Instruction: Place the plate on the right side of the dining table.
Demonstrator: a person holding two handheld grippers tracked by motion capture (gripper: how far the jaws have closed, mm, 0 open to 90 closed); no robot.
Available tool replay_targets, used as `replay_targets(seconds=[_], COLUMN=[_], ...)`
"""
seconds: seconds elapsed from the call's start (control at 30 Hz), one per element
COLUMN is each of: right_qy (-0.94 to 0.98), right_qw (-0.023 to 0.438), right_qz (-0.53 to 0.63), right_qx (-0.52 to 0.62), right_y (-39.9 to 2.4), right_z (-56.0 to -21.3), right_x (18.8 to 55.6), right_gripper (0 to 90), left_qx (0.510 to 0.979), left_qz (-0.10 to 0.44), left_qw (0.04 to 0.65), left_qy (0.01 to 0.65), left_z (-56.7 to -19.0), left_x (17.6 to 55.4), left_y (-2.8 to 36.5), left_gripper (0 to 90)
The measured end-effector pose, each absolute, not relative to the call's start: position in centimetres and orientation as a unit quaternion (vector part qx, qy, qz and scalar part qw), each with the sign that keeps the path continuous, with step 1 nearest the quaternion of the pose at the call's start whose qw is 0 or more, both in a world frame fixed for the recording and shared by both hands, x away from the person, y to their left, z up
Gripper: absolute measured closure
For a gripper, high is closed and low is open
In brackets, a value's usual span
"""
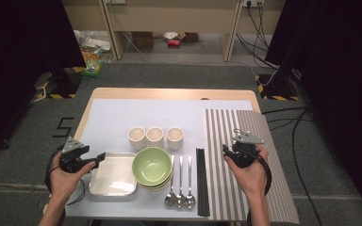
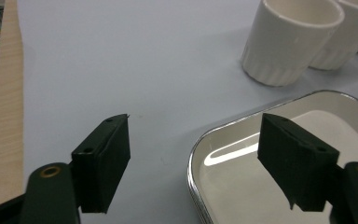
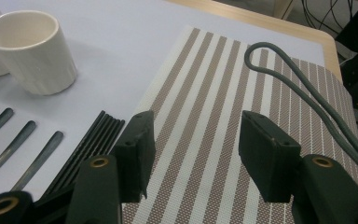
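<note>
Between the spread jaws of the left gripper (image 2: 193, 168) sits the near corner rim of the metal tray (image 2: 200, 140), not yet pinched. To grip well, I would lower until both pads straddle the rim, then close squarely. Beneath the right gripper (image 3: 193, 154), wide apart and holding nothing, lies the striped placemat (image 3: 214, 107), chopsticks (image 3: 91, 140) just beside it.

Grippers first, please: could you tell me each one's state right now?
Left gripper: open, holding nothing, one finger over the silver metal tray.
Right gripper: open, holding nothing.
</note>
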State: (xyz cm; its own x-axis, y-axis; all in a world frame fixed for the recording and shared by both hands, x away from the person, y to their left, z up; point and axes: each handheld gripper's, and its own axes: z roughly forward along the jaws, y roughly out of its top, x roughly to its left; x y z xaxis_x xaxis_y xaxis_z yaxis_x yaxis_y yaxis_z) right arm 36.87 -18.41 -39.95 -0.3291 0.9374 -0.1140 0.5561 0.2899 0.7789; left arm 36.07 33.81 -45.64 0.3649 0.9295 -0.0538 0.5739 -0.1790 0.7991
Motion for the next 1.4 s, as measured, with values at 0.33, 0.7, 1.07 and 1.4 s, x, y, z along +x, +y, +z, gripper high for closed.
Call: replay_targets(seconds=[0.33,0.7,1.07,1.4], right_qy=[0.755,0.756,0.76,0.761], right_qw=[0.29,0.293,0.292,0.293], right_qz=[0.321,0.318,0.313,0.311], right_qx=[0.493,0.492,0.489,0.488], right_y=[-17.7,-17.7,-17.3,-17.2], right_z=[-40.2,-40.2,-40.4,-40.4], right_x=[37.0,37.0,37.0,37.0], right_gripper=[46.5,46.6,46.9,47.1], left_qx=[0.739,0.739,0.745,0.739], left_qz=[0.209,0.177,0.159,0.154], left_qw=[0.367,0.363,0.355,0.354], left_qy=[0.525,0.54,0.541,0.552], left_z=[-46.5,-46.9,-47.1,-46.9], left_x=[36.6,37.0,37.1,37.2], left_y=[34.3,34.2,34.2,34.0], left_gripper=[46.3,61.5,67.8,78.1])
